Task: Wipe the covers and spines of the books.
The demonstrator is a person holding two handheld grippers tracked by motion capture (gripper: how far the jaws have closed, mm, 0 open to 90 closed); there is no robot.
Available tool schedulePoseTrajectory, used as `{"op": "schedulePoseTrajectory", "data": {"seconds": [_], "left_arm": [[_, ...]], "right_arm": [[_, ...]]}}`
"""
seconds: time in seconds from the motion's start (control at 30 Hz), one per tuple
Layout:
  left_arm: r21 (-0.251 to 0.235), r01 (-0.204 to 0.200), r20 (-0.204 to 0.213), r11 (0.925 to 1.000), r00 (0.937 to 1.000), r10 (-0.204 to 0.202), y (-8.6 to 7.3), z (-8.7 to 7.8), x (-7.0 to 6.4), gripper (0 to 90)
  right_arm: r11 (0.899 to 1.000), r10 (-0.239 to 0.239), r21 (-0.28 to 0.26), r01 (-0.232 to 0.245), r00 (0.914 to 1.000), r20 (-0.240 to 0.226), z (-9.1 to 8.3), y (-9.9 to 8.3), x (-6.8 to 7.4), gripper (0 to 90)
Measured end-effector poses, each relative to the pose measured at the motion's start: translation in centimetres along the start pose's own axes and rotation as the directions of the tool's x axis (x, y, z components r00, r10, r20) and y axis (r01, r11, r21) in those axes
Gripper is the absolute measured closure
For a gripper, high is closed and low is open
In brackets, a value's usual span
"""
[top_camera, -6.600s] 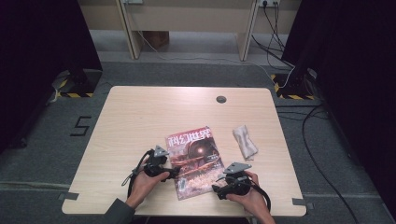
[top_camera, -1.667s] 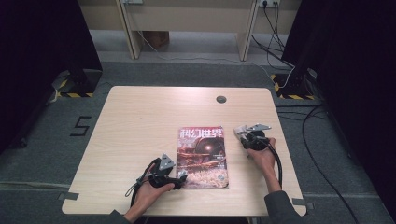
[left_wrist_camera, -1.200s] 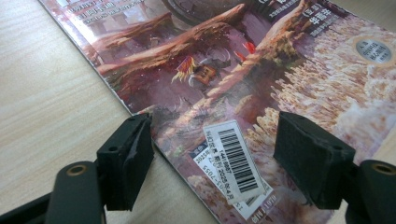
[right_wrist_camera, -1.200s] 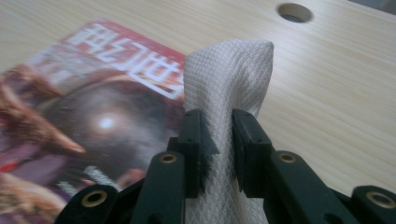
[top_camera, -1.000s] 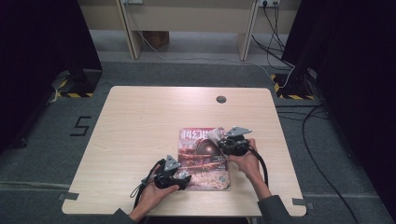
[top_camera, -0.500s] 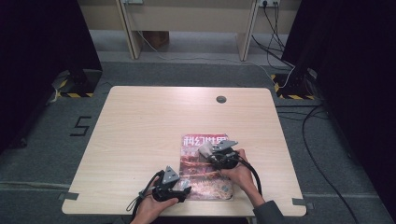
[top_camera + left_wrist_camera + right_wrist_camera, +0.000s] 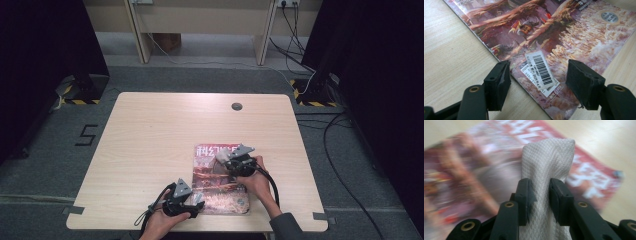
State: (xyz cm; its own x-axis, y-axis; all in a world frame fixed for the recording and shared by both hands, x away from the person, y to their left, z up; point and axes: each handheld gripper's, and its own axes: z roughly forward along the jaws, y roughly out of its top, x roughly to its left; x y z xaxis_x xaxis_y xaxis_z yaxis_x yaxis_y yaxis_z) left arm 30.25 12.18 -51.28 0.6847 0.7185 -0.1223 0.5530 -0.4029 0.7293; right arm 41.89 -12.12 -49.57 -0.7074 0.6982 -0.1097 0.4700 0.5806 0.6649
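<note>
Dim room w/ grey carpet, cables along the back wall; pale wood worktop (image 7: pixel 150 130) carries a magazine (image 7: pixel 220 192) near its front edge, right of centre.

Right tool (image 7: pixel 541 195) is pinching a wad of white cloth (image 7: pixel 546 160), jaws pressed tight on it. In the high view that tool (image 7: pixel 235 161) sits over the magazine's upper half, just below the title. Approx 1.7 s ago it was off to the right of the magazine, over bare wood; since then it has swung left onto the cover, cloth incl. Right gripper view shows the cover blurred, so the hand is prob. in motion.

Left tool (image 7: pixel 539 82) has jaws spread wide, straddling the magazine's near left corner and its barcode sticker (image 7: pixel 541 71); nothing between them. High view: left tool (image 7: pixel 184 199) at the front left corner, about where it was a sec ago, though the magazine itself has slid a bit lower and right vs the earliest frame.

Meaning: pickup of cloth looks done, and the wiping of the cover is starting or just under way. Left tool seems placed to steady the corner; whether it's pressing down, can't tell.
</note>
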Motion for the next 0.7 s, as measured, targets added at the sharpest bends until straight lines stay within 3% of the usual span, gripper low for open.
{"op": "schedulePoseTrajectory", "data": {"seconds": [0.27, 0.37, 0.43, 0.53, 0.6, 0.7], "left_arm": [[0.001, -0.007, 0.010, 1.0000, 0.9999, 0.007, 0.0, 0.0, 0.1, 33.9], [0.002, -0.005, 0.009, 1.0000, 0.9999, 0.005, 0.0, 0.1, 0.3, 31.0], [0.004, -0.007, 0.004, 1.0000, 1.0000, 0.007, 0.1, 0.1, 0.3, 29.7], [0.003, -0.009, -0.004, 1.0000, 1.0000, 0.009, 0.0, 0.1, 0.2, 28.7], [0.003, -0.006, -0.009, 1.0000, 0.9999, 0.006, 0.0, 0.1, 0.2, 27.5], [0.006, -0.003, -0.015, 1.0000, 0.9999, 0.003, 0.1, 0.2, 0.3, 24.8]], "right_arm": [[0.995, 0.097, -0.013, -0.096, 0.9927, 0.072, 0.7, -0.1, -3.6, 69.1], [0.994, 0.106, -0.014, -0.106, 0.9916, 0.074, 0.6, -0.2, -3.6, 69.7], [0.997, 0.081, -0.007, -0.080, 0.9941, 0.073, 0.7, 0.0, -3.1, 69.8], [0.999, 0.052, -0.011, -0.052, 0.9981, 0.032, 0.9, 0.3, -2.1, 69.7], [1.000, 0.031, -0.006, -0.030, 0.9984, 0.047, 1.0, 0.5, -1.8, 68.6], [0.998, 0.061, -0.021, -0.060, 0.9956, 0.072, 1.2, 0.4, -2.8, 68.5]]}}
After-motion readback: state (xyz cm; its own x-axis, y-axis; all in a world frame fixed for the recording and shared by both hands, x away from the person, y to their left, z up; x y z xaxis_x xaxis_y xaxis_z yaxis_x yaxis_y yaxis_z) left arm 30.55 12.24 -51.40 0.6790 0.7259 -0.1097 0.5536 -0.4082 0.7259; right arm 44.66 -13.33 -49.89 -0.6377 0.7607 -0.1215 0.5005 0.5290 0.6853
